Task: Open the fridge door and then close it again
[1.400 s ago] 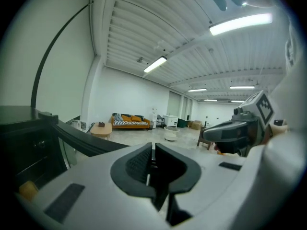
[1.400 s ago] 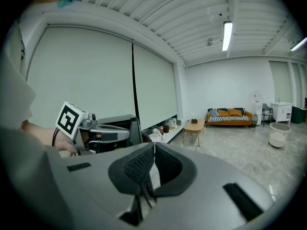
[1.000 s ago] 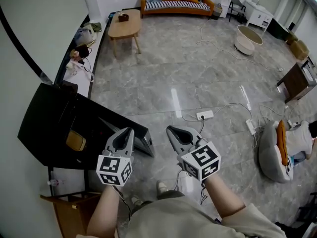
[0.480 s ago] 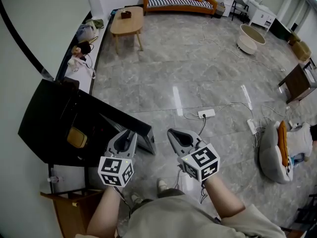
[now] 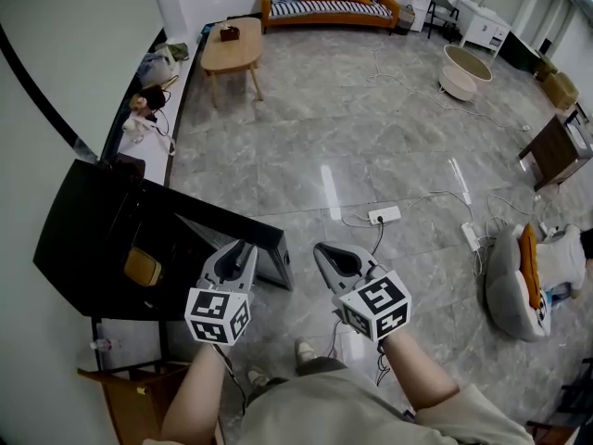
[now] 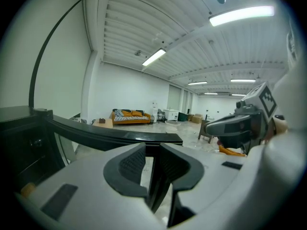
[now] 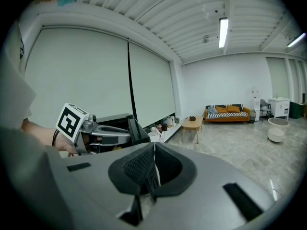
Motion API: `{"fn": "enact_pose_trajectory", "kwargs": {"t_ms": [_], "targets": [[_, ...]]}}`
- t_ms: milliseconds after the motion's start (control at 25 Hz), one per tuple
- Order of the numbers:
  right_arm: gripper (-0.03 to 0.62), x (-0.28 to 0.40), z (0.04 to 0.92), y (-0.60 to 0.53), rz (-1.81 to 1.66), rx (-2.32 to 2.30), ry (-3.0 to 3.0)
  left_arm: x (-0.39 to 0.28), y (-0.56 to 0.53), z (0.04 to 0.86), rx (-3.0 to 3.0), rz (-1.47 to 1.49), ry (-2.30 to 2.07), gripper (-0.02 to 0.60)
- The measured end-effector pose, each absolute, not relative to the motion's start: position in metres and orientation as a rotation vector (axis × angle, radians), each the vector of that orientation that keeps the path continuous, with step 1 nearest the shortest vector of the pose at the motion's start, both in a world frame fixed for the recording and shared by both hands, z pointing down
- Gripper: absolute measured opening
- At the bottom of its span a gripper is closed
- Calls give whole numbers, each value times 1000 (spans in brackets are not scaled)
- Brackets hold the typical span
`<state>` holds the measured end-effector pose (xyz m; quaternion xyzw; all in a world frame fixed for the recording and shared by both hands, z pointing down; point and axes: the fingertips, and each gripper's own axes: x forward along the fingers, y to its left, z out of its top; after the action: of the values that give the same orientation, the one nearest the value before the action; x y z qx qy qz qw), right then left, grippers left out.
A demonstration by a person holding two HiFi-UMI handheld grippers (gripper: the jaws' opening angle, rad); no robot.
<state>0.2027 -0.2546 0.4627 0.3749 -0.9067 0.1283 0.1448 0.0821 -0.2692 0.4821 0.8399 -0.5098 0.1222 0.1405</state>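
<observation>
The small black fridge (image 5: 88, 239) stands at the left with its door (image 5: 232, 235) swung open; a yellow item (image 5: 141, 265) shows inside. My left gripper (image 5: 239, 253) is at the door's free edge. Its jaws have just been opening and now stand a little apart. In the left gripper view, the door's dark edge (image 6: 154, 150) stands in the gap of the left gripper (image 6: 152, 164), and the pads do not press on it. My right gripper (image 5: 328, 253) hangs beside it over the floor, shut and empty; in its own view, the right gripper (image 7: 153, 169) has its pads together.
A wooden cabinet (image 5: 130, 392) sits below the fridge. A low shelf (image 5: 148, 109) with clutter runs along the left wall. On the floor lie a power strip (image 5: 383, 215) and cables. A coffee table (image 5: 233, 46), an orange sofa (image 5: 329, 3) and a grey cushion seat (image 5: 514, 286) stand further off.
The left gripper's jaws have spread apart from nearly shut. Both hands stay almost where they were; the right gripper has not changed.
</observation>
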Motion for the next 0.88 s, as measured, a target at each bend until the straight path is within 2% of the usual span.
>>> {"fn": "enact_pose_trajectory", "kwargs": {"t_ms": [880], "targets": [[-3, 231, 465, -297, 365, 1180, -2612, 102, -320, 485, 2479, 474, -1428, 74]]}}
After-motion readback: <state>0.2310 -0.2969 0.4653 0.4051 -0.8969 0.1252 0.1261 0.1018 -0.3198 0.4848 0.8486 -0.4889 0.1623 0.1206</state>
